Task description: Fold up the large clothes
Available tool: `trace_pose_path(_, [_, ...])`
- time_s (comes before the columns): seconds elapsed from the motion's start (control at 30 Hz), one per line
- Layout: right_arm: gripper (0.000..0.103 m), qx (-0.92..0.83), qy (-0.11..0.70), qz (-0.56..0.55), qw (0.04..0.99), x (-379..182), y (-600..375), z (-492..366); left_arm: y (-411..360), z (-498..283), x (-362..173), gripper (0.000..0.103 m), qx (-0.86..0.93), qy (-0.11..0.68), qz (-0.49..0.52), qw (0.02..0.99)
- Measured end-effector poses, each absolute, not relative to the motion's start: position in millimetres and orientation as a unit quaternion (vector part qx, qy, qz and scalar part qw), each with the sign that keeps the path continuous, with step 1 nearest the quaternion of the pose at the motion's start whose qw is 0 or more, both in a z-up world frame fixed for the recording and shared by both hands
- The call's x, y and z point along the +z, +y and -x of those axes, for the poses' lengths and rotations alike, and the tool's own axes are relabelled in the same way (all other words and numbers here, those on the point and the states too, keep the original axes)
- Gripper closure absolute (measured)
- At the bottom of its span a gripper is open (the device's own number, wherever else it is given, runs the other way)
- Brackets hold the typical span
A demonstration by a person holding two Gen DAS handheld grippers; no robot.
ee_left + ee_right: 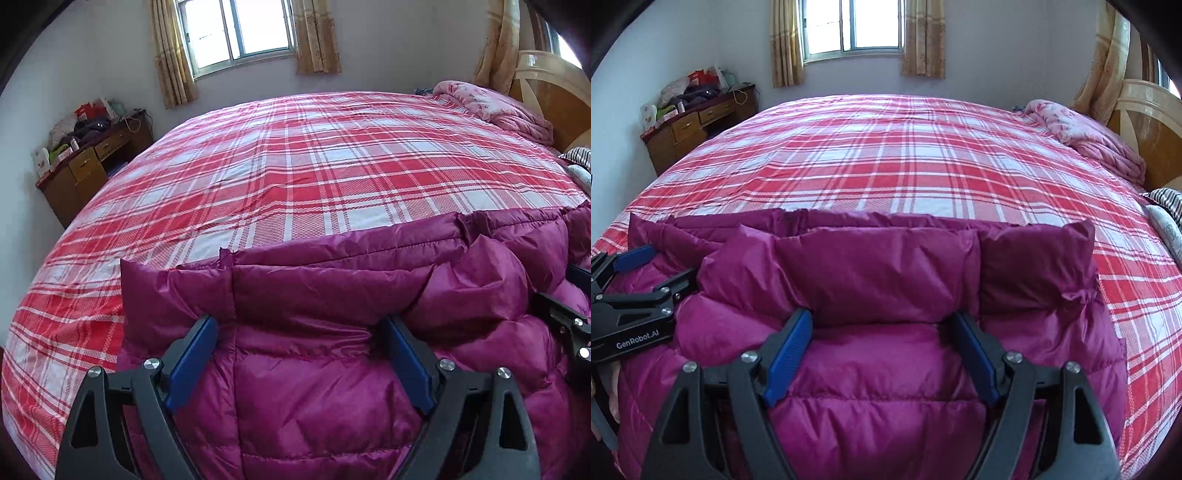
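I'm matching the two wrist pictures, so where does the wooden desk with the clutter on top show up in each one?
Left wrist view: the desk stands at the left edge, midway up, against the wall beside the bed.
Right wrist view: the desk sits upper left, again against the wall.
Shared landmark: the window at top centre, right of the desk.

Down jacket (871, 369): magenta quilted synthetic shell, slight sheen, puffy and creased. Bed sheet (295, 166): red-and-white plaid woven cloth, matt. Left gripper (299, 354) and right gripper (881, 345): matt black plastic, ribbed blue pads (790, 354), bright metal pins. Headboard (554, 92): glossy wood. Dresser (698, 122): brown wood.
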State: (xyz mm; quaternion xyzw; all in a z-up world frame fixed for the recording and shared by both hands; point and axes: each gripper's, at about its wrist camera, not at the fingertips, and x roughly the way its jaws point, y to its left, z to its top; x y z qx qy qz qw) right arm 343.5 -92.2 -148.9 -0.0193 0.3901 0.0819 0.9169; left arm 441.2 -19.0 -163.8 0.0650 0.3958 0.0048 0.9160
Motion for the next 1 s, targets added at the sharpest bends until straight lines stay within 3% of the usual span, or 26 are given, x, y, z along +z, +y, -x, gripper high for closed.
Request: trace_pose_path(1.0, [0.017,0.062,0.423,0.023,0.904,-165,-90,-353,-16,-450,-178,0.005,0.009,0.424,-0.057,0.904])
